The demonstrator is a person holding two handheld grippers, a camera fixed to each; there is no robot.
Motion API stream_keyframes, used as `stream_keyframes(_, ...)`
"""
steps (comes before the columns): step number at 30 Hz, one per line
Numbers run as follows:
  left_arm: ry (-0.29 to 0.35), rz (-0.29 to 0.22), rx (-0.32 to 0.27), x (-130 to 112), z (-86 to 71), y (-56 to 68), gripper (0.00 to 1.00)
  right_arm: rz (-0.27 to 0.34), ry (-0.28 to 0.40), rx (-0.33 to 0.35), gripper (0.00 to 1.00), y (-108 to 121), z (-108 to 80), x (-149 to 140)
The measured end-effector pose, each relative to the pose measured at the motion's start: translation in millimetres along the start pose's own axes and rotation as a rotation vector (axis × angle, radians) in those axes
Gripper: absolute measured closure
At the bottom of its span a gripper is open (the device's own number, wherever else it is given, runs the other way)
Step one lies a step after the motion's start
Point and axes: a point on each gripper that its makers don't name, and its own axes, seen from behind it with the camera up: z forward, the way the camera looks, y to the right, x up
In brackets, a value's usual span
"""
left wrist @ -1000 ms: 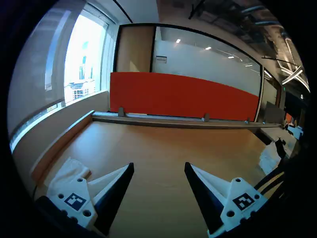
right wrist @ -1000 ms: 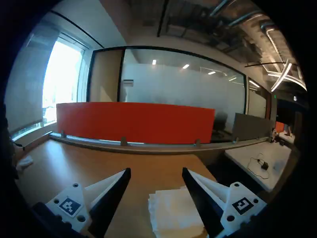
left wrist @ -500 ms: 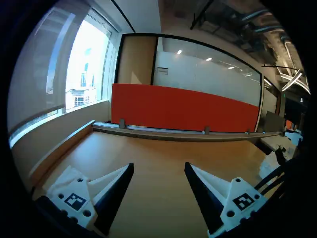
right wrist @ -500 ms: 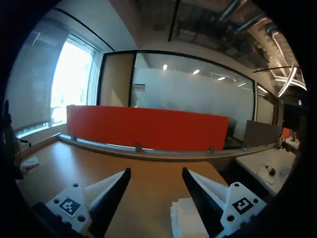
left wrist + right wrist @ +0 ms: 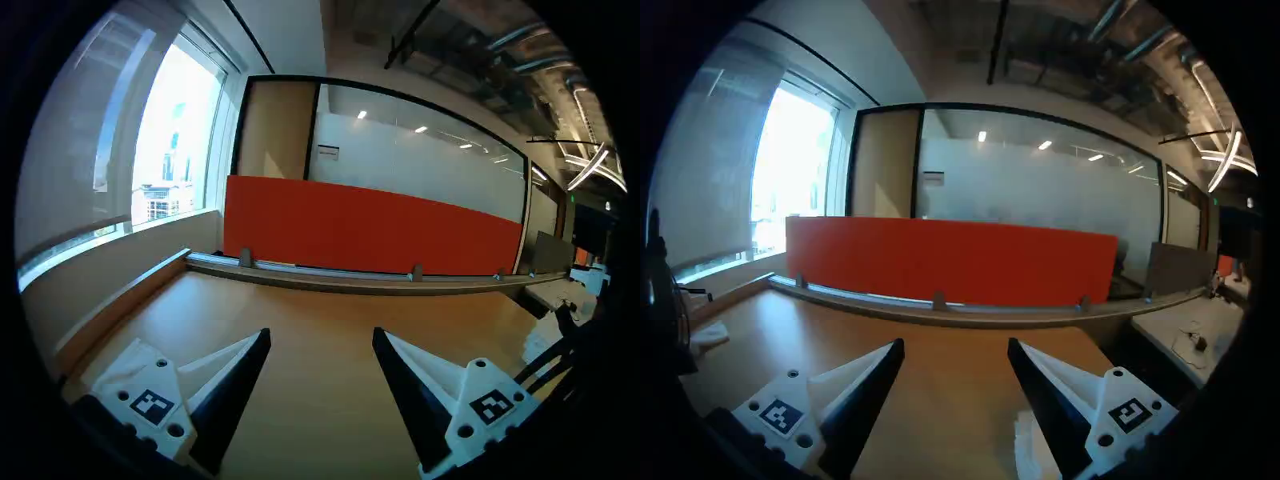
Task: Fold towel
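At the bottom of the right gripper view, just right of centre, the white folded cloth towel [image 5: 1028, 456] lies on the light-brown wooden desk [image 5: 960, 384], partly hidden behind one finger. The right gripper [image 5: 954, 344] is spread wide, holding nothing. The left gripper [image 5: 320, 332] likewise gapes empty over bare wood. Aimed this high, a pinch would likely miss, or snag one layer and drag the stack askew.

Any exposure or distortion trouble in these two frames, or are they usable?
Left gripper view: the window is largely blown out, the orange divider bows from fisheye, and the left tongs are sharp. Right gripper view: window also overexposed, ceiling dim, towel partly hidden behind the right tongs.
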Motion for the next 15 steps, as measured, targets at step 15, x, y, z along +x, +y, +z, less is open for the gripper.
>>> stream_keyframes(15,0.059,0.067,0.010,-14.0,7.5,-0.9,0.05,0.030,-0.011,0.039,0.00,-12.3,-7.9,2.8)
